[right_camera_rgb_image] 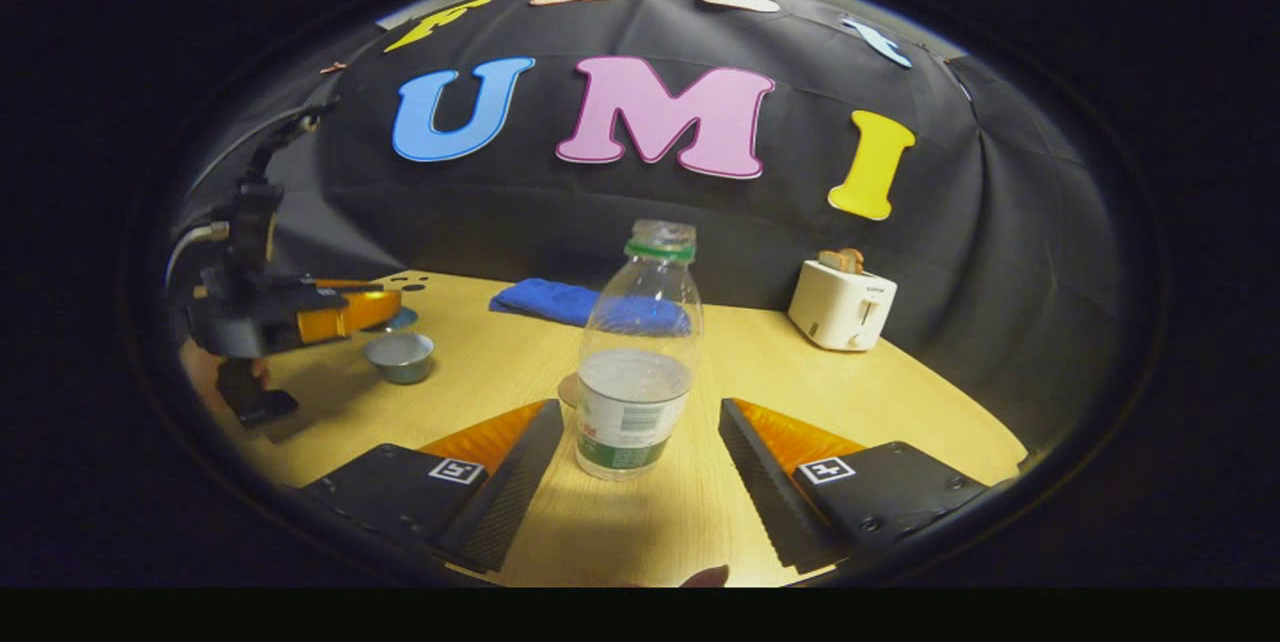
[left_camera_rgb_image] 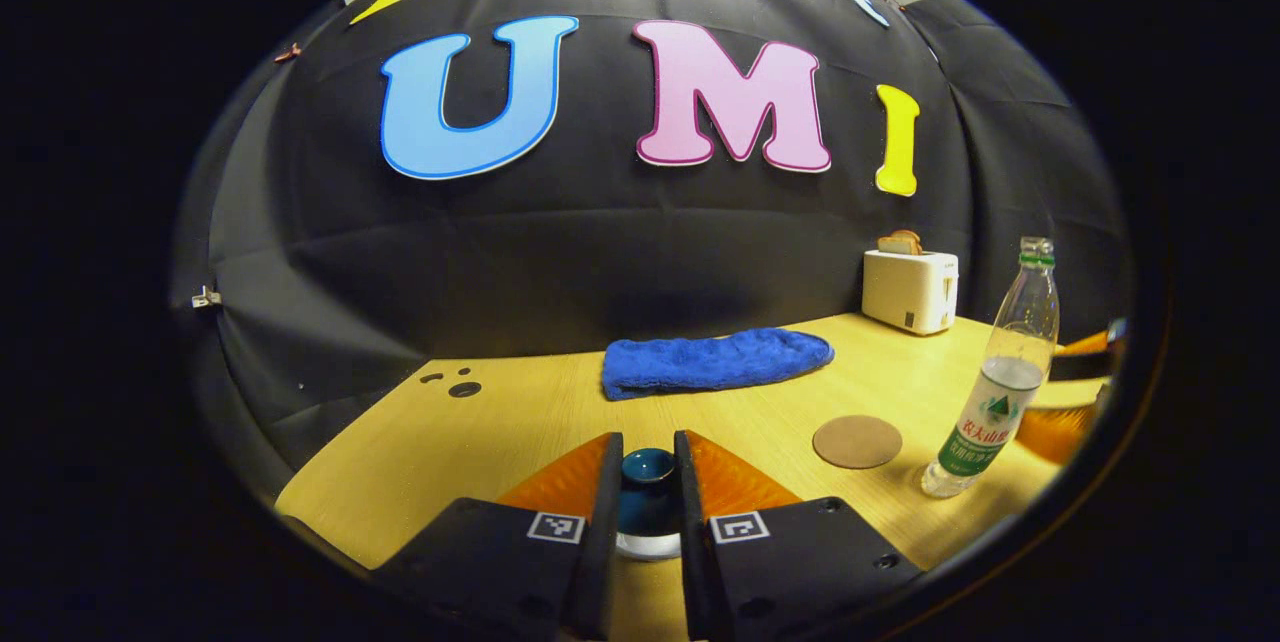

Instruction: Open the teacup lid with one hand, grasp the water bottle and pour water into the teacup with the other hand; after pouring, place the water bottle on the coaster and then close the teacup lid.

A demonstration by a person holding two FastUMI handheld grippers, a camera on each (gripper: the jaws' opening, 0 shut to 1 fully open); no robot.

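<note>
Left gripper [left_camera_rgb_image: 646, 482]: mine, clamped on the teacup lid [left_camera_rgb_image: 647, 467], both fingers pressing its knob; the pale teacup rim shows just beneath. Seen from the right gripper view, it holds the lid raised above and just behind the uncovered teacup [right_camera_rgb_image: 399, 356], whose contents I cannot make out.

Right gripper [right_camera_rgb_image: 640, 467]: mine, spread wide, fingers either side of the water bottle [right_camera_rgb_image: 638, 362], touching neither side. Bottle upright on the table [right_camera_rgb_image: 860, 402], uncapped, partly filled with water.

Coaster [left_camera_rgb_image: 857, 441]: bare, just beside the bottle.

Blue cloth [left_camera_rgb_image: 715, 362] and toaster [left_camera_rgb_image: 910, 290]: at the table's far edge.
</note>
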